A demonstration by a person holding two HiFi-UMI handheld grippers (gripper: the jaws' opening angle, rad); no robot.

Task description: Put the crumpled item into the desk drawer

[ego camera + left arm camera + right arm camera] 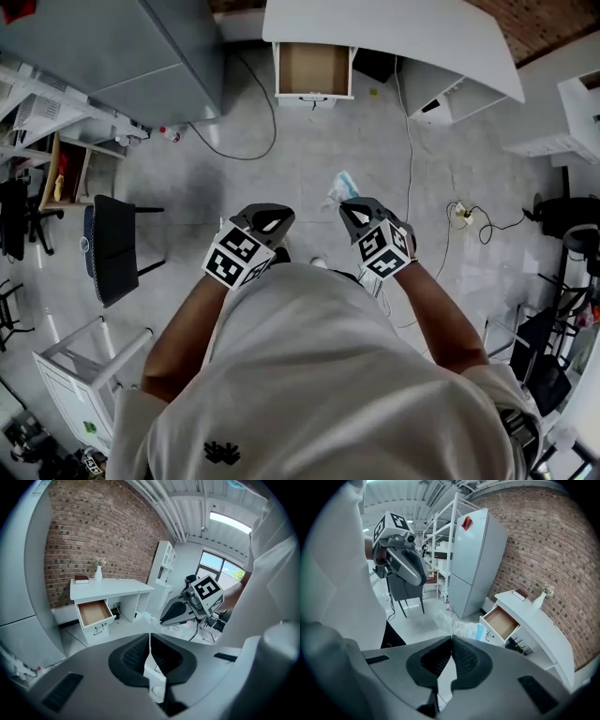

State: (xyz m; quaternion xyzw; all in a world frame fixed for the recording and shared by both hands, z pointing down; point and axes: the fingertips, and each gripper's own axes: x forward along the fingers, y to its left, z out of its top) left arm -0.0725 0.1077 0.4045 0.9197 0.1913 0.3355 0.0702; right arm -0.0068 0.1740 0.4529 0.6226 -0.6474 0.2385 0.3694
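Observation:
The crumpled item (343,186), a clear and blue wrapper, lies on the grey floor ahead of both grippers; the right gripper view shows the wrapper (461,629) just past the jaw tips. The desk drawer (313,70) stands pulled open and empty under the white desk (403,37); the same drawer (95,613) is also in the left gripper view. My left gripper (265,217) and right gripper (359,211) are held side by side at chest height, well above the floor. Both are shut with nothing between the jaws.
A grey fridge (122,47) stands left of the desk. A black chair (112,248) is at the left, white shelving (84,375) at lower left. Cables (409,141) and a power strip (463,216) lie on the floor to the right.

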